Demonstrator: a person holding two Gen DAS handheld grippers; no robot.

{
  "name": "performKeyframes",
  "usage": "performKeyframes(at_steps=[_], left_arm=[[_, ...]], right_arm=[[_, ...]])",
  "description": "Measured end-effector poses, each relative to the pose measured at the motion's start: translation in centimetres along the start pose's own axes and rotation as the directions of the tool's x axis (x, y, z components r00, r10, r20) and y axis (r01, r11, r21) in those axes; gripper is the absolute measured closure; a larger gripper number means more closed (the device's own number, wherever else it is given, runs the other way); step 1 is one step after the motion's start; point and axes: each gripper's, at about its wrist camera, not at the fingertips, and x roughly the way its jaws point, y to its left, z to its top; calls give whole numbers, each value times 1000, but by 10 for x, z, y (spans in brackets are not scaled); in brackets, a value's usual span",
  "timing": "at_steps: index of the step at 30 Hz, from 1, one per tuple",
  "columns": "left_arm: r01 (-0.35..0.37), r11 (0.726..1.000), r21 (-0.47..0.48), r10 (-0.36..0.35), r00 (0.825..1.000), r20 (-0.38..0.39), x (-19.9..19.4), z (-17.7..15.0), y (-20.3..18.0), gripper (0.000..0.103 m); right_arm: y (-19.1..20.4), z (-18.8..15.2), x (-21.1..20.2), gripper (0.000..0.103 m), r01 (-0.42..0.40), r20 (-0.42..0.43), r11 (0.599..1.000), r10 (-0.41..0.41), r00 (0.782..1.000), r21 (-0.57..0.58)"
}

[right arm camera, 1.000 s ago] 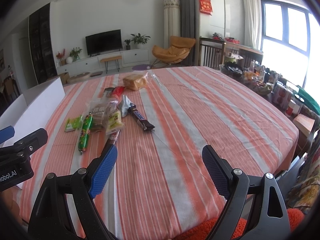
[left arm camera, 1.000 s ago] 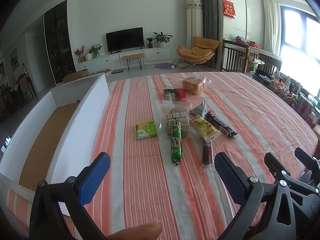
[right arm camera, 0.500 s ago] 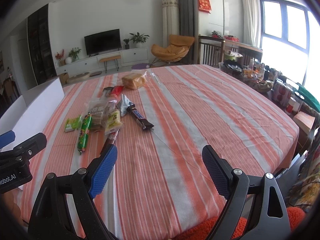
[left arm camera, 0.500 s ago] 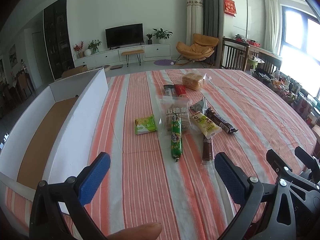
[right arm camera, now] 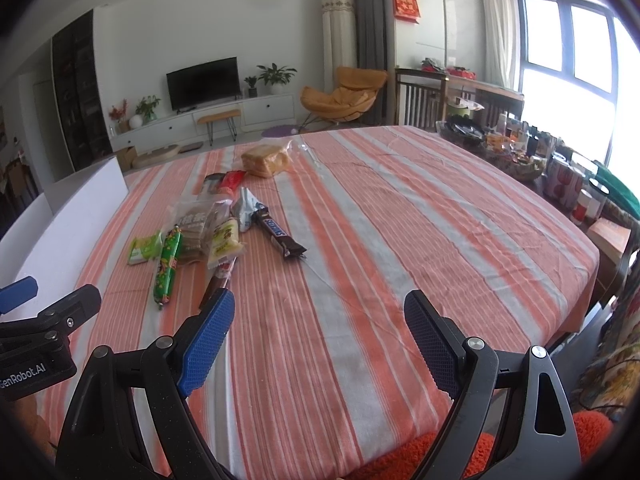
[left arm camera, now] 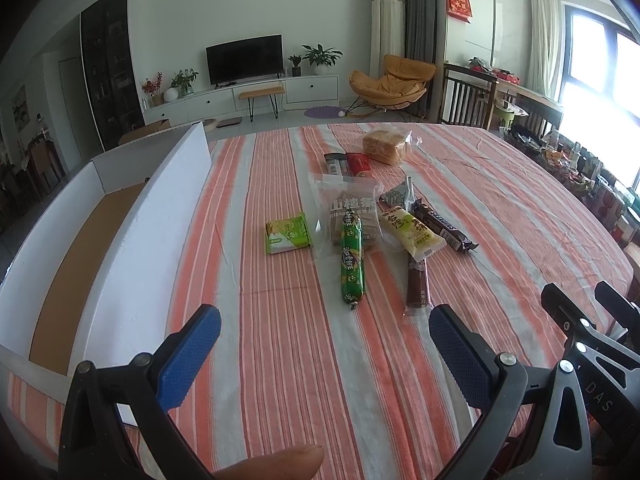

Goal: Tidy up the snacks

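Note:
Several snacks lie in a cluster mid-table: a green sausage stick (left arm camera: pixel 351 262) (right arm camera: pixel 167 266), a small green packet (left arm camera: pixel 288 233) (right arm camera: pixel 145 247), a clear bag of brown strips (left arm camera: pixel 349 210), a yellow bar (left arm camera: pixel 411 233), a dark chocolate bar (left arm camera: pixel 444 227) (right arm camera: pixel 280 236), a brown stick (left arm camera: pixel 417 284), a red packet (left arm camera: pixel 357 163) and bagged bread (left arm camera: pixel 385 145) (right arm camera: pixel 266 162). My left gripper (left arm camera: pixel 324 354) is open, empty, short of the green sausage. My right gripper (right arm camera: pixel 320 340) is open and empty over bare cloth to the right of the cluster.
A white cardboard box (left arm camera: pixel 132 216) with a brown floor stands open along the table's left side. The striped tablecloth (right arm camera: pixel 420 220) covers the table. A side table with jars and cans (right arm camera: pixel 560 176) stands off the right edge. A fingertip (left arm camera: pixel 276 460) shows at the bottom.
Both grippers have eased slightly forward toward the snacks; the cluster sits a little nearer in both views. Nothing on the table has moved and both stay open.

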Motion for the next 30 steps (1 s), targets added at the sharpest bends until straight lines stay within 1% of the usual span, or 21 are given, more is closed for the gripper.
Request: performKeyframes(at_steps=[4, 7, 10, 14, 18, 20, 22, 24, 27, 29, 30], left_arm=[[9, 1000, 4, -9, 1000, -26, 8, -3, 1, 0], [15, 1000, 15, -14, 997, -76, 24, -8, 1, 0], [7, 1000, 22, -4, 990, -139, 46, -18, 0, 0], [-16, 999, 42, 25, 979, -204, 72, -28, 0, 0], [-25, 998, 51, 37, 964, -263, 92, -34, 5, 0], [-2, 1000, 19, 7, 962, -274, 96, -36, 10, 0], [15, 1000, -9, -17, 960, -280, 99, -37, 15, 0], [19, 1000, 1, -18, 962, -273, 100, -37, 14, 0], [23, 1000, 5, -21, 962, -273, 100, -36, 14, 0], [33, 999, 10, -29, 961, -274, 101, -35, 14, 0], [38, 999, 15, -33, 964, -265, 100, -36, 15, 0]], right_arm=[[-2, 3, 1, 14, -1, -3, 1000, 1, 1000, 2], [-2, 4, 1, 14, -3, -5, 1000, 3, 1000, 5], [-4, 0, 0, 14, -10, -17, 1000, 10, 1000, 28], [-11, -5, 1, 14, -24, -55, 995, 29, 998, 98], [-21, -13, 6, 14, -37, -128, 979, 64, 990, 201], [-24, -17, 9, 14, -46, -162, 969, 87, 983, 244], [-30, -17, 18, 14, -77, -216, 952, 145, 966, 296], [-28, -17, 32, 14, -125, -260, 935, 218, 941, 331], [-11, -9, 56, 14, -211, -328, 932, 306, 894, 296], [8, -4, 66, 14, -256, -358, 932, 337, 871, 257], [13, 0, 73, 14, -263, -366, 934, 339, 867, 241]])
